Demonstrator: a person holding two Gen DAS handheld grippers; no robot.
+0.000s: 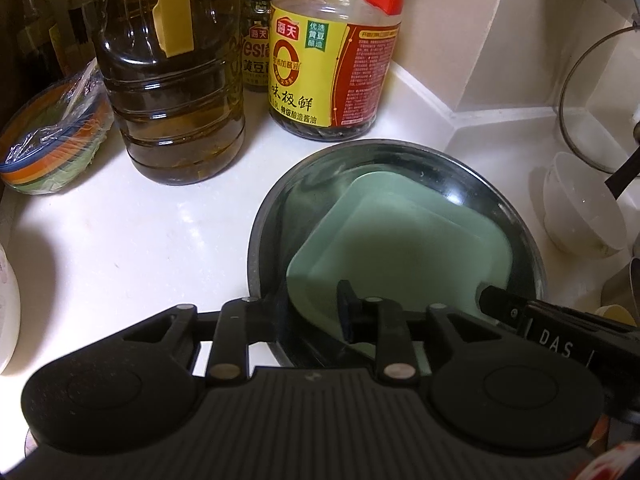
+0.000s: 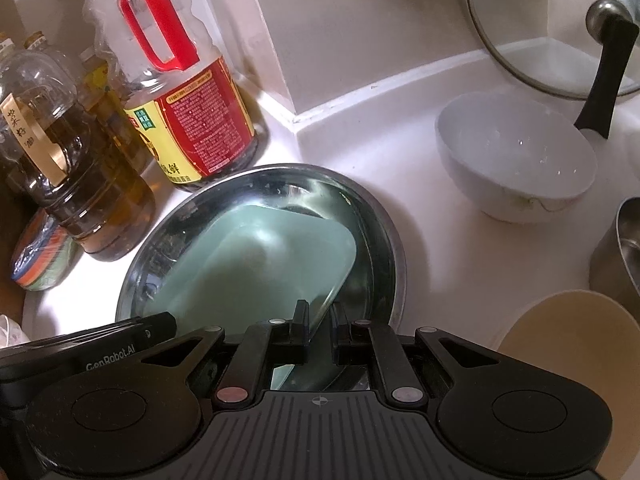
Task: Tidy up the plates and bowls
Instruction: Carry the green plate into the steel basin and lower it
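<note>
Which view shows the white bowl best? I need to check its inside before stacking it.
The right wrist view: the white bowl stands upright, rim and inside in full sight. In the left wrist view the same bowl sits squeezed at the right edge, warped, with a black handle crossing it.

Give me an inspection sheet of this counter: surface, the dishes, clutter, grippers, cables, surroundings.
Surface: white counter, glossy, lit from above.
Job's things: green square plate lies tilted inside the round steel plate; white bowl upright, apart to the right; tan bowl at the near right edge; steel bowl partly in view.
Clutter: oil jug, soy sauce bottle, small jar, wrapped stack of coloured bowls.
Grippers: left gripper at the green plate's near edge, grip unclear; right gripper shut on the same edge.
Cables: nothing seen.
Surroundings: tiled corner wall; glass lid leaning against it.
</note>
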